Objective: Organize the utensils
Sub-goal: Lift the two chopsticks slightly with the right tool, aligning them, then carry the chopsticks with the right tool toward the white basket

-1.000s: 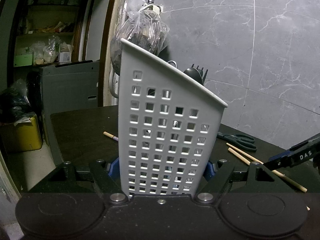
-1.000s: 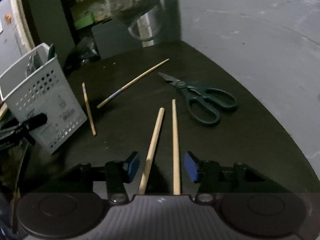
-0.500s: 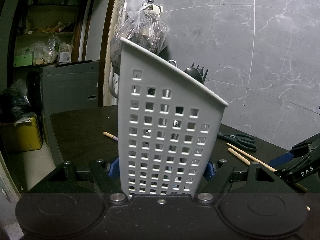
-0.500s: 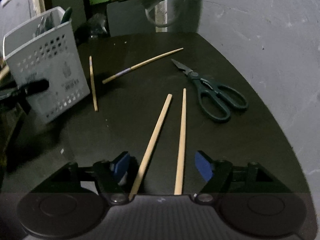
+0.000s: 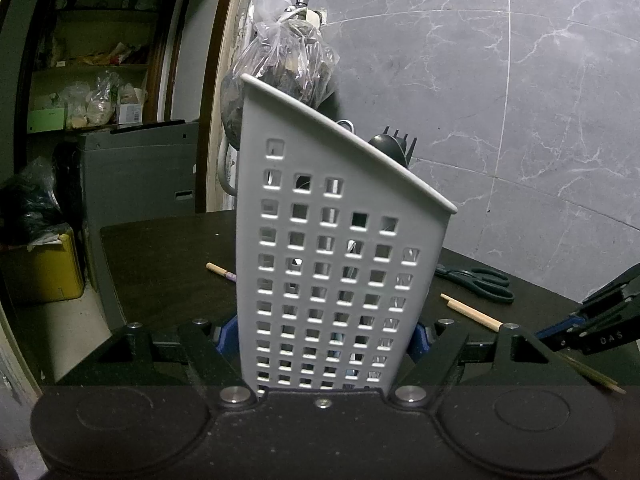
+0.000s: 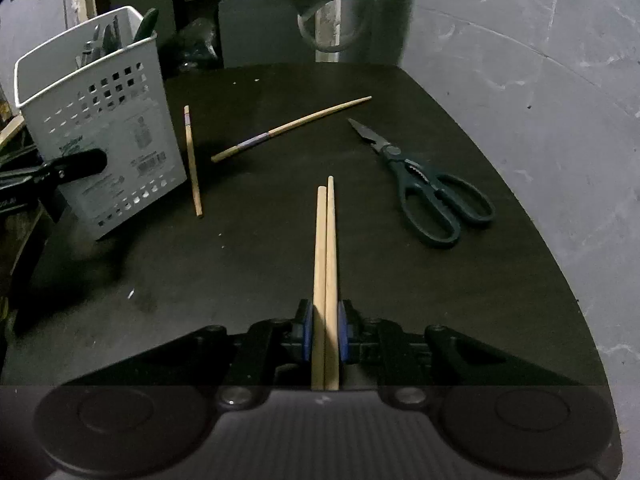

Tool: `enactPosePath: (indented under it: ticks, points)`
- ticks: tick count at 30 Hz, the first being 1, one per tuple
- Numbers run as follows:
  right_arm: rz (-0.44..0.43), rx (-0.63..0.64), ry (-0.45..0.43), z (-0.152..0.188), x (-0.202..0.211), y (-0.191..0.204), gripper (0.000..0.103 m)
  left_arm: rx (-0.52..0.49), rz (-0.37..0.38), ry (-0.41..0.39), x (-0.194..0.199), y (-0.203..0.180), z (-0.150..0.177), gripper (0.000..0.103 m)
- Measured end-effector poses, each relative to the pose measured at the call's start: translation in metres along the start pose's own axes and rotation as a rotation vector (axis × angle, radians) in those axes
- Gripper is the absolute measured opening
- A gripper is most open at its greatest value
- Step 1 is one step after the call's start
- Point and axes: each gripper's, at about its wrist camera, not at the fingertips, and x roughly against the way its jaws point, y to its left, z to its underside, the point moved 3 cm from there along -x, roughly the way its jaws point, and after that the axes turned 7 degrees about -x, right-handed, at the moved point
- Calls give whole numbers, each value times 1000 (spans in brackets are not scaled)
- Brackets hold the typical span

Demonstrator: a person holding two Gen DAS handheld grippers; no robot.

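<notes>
My left gripper (image 5: 322, 336) is shut on the white perforated utensil basket (image 5: 332, 264), which stands on the dark table and holds a black fork and other utensils. The basket also shows in the right wrist view (image 6: 100, 120) at the left, with the left gripper's finger against its side. My right gripper (image 6: 325, 332) is shut on two plain wooden chopsticks (image 6: 325, 248), side by side, pointing forward over the table. Two more chopsticks with purple bands lie farther off, one beside the basket (image 6: 193, 160), one slanted (image 6: 292, 126).
Dark green kitchen scissors (image 6: 430, 188) lie at the right on the dark table (image 6: 440, 280). A grey marble wall runs along the right. A plastic bag (image 5: 280, 68) hangs behind the basket. Shelves and a grey cabinet stand beyond the table's far left edge.
My right gripper has closed on the two plain chopsticks, pushing them together from spread apart. The left gripper and basket have not moved.
</notes>
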Motion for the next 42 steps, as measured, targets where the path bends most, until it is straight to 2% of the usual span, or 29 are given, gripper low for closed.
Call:
enactPosePath:
  ticks: [15, 19, 23, 25, 27, 28, 29, 36, 42]
  points:
    - [2, 32, 27, -5, -3, 1, 21, 0, 0, 0, 0, 0, 0, 78]
    - [-7, 32, 32, -10, -7, 1, 26, 0, 0, 0, 0, 0, 0, 78]
    - [-21, 47, 46, -17, -14, 1, 36, -1, 0, 0, 0, 0, 0, 78]
    - [-43, 45, 64, -22, -18, 1, 36, -1, 0, 0, 0, 0, 0, 78]
    - [-49, 49, 86, -26, -21, 0, 30, -2, 0, -1, 0, 0, 0, 78]
    - [-51, 52, 95, -28, -21, 1, 16, 0, 1, -1, -1, 0, 0, 78]
    - [-44, 55, 101, -30, -22, 1, 14, 1, 1, -2, -1, 0, 0, 78]
    - [-11, 77, 143, -36, -26, 8, 13, 0, 3, -1, -1, 0, 0, 78]
    - [-82, 8, 85, -33, -22, 3, 13, -1, 1, -1, -1, 0, 0, 78]
